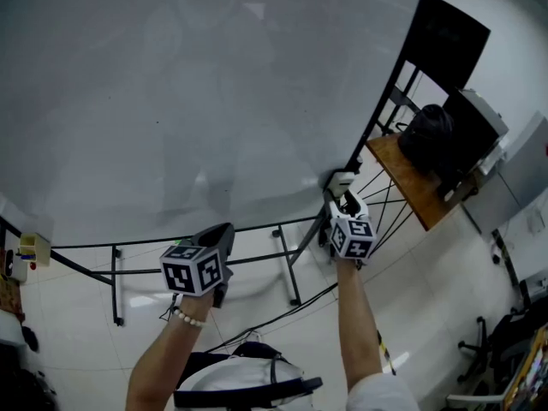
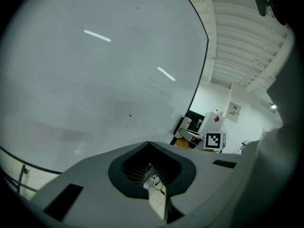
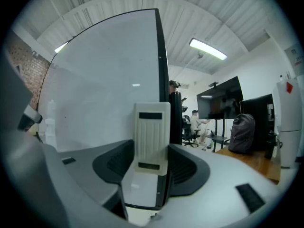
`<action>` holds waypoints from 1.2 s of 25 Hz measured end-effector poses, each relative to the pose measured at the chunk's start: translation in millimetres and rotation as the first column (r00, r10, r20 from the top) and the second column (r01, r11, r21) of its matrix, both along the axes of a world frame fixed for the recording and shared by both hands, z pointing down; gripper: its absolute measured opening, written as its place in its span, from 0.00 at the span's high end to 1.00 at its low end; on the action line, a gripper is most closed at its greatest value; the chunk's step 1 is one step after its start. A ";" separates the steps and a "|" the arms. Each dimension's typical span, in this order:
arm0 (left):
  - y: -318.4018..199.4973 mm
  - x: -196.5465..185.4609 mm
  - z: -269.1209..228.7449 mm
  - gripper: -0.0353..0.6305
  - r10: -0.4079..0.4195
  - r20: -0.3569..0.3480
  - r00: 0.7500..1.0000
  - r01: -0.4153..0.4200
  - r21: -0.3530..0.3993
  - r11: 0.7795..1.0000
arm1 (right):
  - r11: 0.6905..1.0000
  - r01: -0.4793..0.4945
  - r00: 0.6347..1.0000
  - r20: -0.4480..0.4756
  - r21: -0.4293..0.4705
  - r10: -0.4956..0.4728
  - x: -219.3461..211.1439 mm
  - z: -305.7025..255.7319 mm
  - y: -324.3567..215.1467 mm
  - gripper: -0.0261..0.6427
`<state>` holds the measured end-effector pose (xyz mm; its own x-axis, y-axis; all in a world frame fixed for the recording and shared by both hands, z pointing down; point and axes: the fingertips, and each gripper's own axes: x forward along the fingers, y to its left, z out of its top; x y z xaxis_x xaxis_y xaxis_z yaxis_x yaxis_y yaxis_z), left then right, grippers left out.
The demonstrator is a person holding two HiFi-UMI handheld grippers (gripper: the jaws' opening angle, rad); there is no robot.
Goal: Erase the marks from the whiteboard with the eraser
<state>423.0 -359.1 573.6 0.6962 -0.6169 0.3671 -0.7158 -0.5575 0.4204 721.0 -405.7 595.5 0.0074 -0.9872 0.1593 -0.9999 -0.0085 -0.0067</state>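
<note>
While right hand-held gripper (image 1: 345, 197) is clamping eraser (image 3: 152, 137) near whiteboard (image 1: 171, 101) lower right corner, left hand-held gripper (image 2: 151, 167) is hanging closed and empty. Board is showing only faint specks, so wiping is probably nearing completion. Next move is calling for eraser pressed flat on any specks.

Ribbed white eraser (image 3: 151, 137), pale grey whiteboard (image 1: 171, 101) (black-framed), orange-brown table (image 1: 404, 174).

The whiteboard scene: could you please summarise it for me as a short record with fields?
whiteboard: mostly clean, only a few tiny specks visible
eraser: white, ribbed, at the board's lower right corner
right gripper: shut on the eraser
left gripper: shut, holding nothing
contact of eraser with board: cannot tell
background: dark backpack on a wooden table
</note>
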 end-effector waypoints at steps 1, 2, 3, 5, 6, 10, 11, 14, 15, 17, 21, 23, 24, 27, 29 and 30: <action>0.9 -2.2 2.2 0.96 -0.002 0.000 1.000 0.002 -0.006 1.000 | 1.000 -0.004 1.000 -0.003 0.000 0.004 -1.0 1.8 0.2 0.58; 1.8 -4.0 3.9 0.96 -0.003 -0.003 1.000 0.003 -0.010 1.000 | 1.000 -0.006 1.000 -0.003 -0.005 0.005 -2.7 3.5 0.3 0.58; 2.5 -5.4 5.0 0.96 -0.004 -0.007 1.000 0.004 -0.014 1.000 | 1.000 -0.004 1.000 -0.001 -0.008 0.004 -5.5 4.6 0.4 0.58; 3.4 -8.5 6.2 0.96 -0.010 -0.012 1.000 0.010 -0.017 1.000 | 1.000 0.007 1.000 -0.009 -0.011 -0.007 -15.2 3.8 -0.1 0.58; 3.4 -10.5 6.2 0.96 -0.014 -0.013 1.000 0.014 -0.018 1.000 | 1.000 0.012 1.000 -0.018 -0.010 -0.013 -21.3 2.3 -0.6 0.58; 2.2 -25.0 8.0 0.96 -0.039 -0.020 0.999 0.039 -0.024 0.999 | 1.000 0.011 1.000 -0.012 0.002 -0.011 -42.4 -3.4 -1.2 0.58; 2.2 -30.6 8.8 0.96 -0.046 -0.022 0.999 0.045 -0.026 0.999 | 1.000 0.012 1.000 -0.011 0.003 -0.012 -48.0 -3.4 -1.1 0.58; 0.9 -51.3 9.9 0.96 -0.073 -0.027 0.997 0.072 -0.028 0.997 | 1.000 0.030 0.999 -0.019 0.003 -0.030 -72.0 -2.9 -2.6 0.58; 0.4 -58.2 10.4 0.96 -0.082 -0.028 0.996 0.081 -0.029 0.996 | 0.999 0.035 0.999 -0.023 0.003 -0.034 -80.7 -2.9 -3.3 0.58; 0.8 -71.5 11.3 0.96 -0.097 -0.030 0.995 0.096 -0.031 0.995 | 0.999 0.039 0.999 -0.025 0.002 -0.039 -97.5 -2.2 -3.8 0.58; 3.5 -98.9 10.0 0.96 -0.119 -0.042 0.992 0.117 -0.029 0.993 | 0.999 0.053 0.998 -0.018 -0.011 -0.053 -132.9 1.9 -4.8 0.58; 4.5 -113.8 8.5 0.96 -0.128 -0.047 0.991 0.127 -0.030 0.991 | 0.998 0.060 0.998 -0.016 -0.018 -0.060 -152.4 2.4 -5.8 0.58; 5.3 -122.1 7.9 0.96 -0.132 -0.049 0.990 0.131 -0.030 0.991 | 0.998 0.062 0.998 -0.015 -0.019 -0.062 -162.8 2.2 -6.1 0.58; 8.2 -150.9 6.1 0.96 -0.147 -0.054 0.988 0.146 -0.030 0.989 | 0.998 0.055 0.998 -0.008 -0.021 -0.055 -194.2 1.5 -6.3 0.58; 9.5 -171.5 4.3 0.96 -0.160 -0.057 0.986 0.158 -0.028 0.987 | 0.998 0.050 0.999 -0.005 -0.024 -0.050 -213.7 1.0 -6.2 0.58; 9.7 -181.8 3.3 0.96 -0.165 -0.058 0.985 0.164 -0.027 0.986 | 0.998 0.053 0.999 -0.004 -0.023 -0.053 -224.2 0.2 -6.7 0.58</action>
<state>241.2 -349.5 576.9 0.6071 -0.7168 0.3430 -0.7702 -0.4244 0.4761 496.8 -412.4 595.7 -0.0441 -0.9824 0.1816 -0.9990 0.0444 -0.0025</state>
